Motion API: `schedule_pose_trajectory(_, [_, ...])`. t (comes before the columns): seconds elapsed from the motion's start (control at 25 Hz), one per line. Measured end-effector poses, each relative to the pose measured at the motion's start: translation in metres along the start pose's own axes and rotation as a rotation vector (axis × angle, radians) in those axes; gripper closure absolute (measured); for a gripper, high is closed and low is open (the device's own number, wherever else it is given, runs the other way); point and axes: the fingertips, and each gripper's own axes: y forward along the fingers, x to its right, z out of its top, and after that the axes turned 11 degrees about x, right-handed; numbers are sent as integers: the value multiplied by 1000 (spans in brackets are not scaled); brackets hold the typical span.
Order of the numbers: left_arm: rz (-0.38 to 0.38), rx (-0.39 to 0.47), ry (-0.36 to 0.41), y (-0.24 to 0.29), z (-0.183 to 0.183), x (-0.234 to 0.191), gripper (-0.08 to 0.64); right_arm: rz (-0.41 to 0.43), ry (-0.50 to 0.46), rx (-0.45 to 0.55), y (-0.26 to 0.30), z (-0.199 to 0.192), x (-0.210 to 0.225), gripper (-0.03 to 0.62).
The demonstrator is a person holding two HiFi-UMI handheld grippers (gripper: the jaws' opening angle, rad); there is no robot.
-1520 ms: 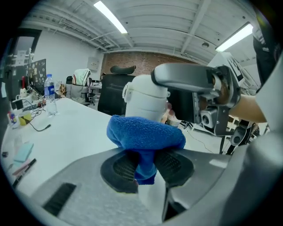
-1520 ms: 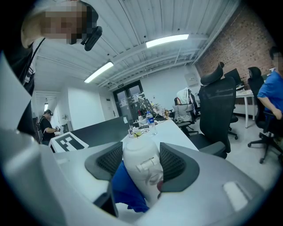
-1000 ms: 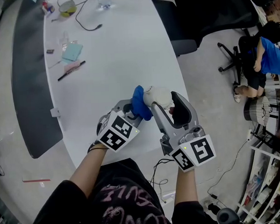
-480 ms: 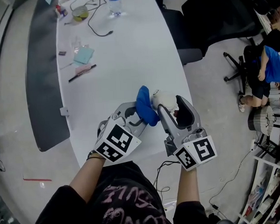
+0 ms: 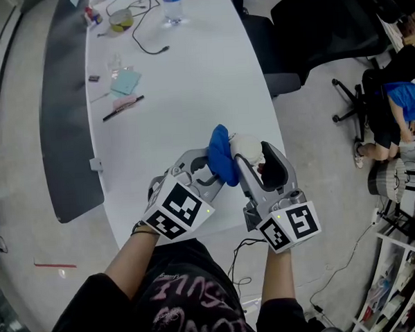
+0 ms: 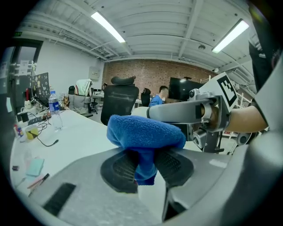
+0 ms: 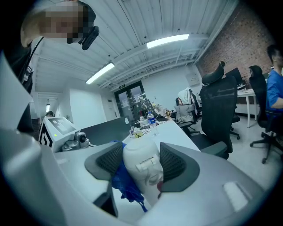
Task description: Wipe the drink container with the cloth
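So far: wiping looks under way, with cloth and container both gripped and pressed together; how much of the surface has been covered cannot be judged.
Left gripper (image 6: 143, 167): jaws closed on the lower fold of a blue, bunched microfibre cloth (image 6: 146, 130), which bulges out above the pads.
Cloth position: in the head view the cloth (image 5: 222, 154) sits between the two grippers, lying against the left side of the container.
Container: a small white rounded plastic drink container (image 7: 140, 163), held above the near edge of the long white table (image 5: 175, 80) rather than resting on it.
Right gripper (image 7: 141, 161): jaws clamped on the container from both sides; blue cloth shows at the container's left flank, next to the left pad.
Contact: the right gripper view shows cloth touching the container's side and trailing below it; the right-hand face, which bears a small red mark, is bare of cloth.
Left to do: probably the uncovered right and upper faces, which would need the container turned or the cloth brought round.
Change, left side: against half a second ago, the left gripper and its marker cube sit slightly further right, nearer the other gripper.
Change, middle: the cloth now overlaps more of the container's left side.
Change, right side: the right gripper and container sit in almost the same spot.
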Motion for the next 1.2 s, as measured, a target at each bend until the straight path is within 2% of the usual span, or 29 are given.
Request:
schedule_pose_trajectory(0.64, [-28, -85, -52, 19, -51, -10, 456, -6, 4, -11, 1, 1, 1, 318])
schedule_pose_trajectory(0.88, [-30, -149, -77, 27, -79, -13, 456, 1, 2, -16, 1, 0, 2, 318])
schedule_pose_trajectory(1.2, [-22, -164, -91, 27, -87, -15, 457, 8, 1, -17, 0, -3, 3, 316])
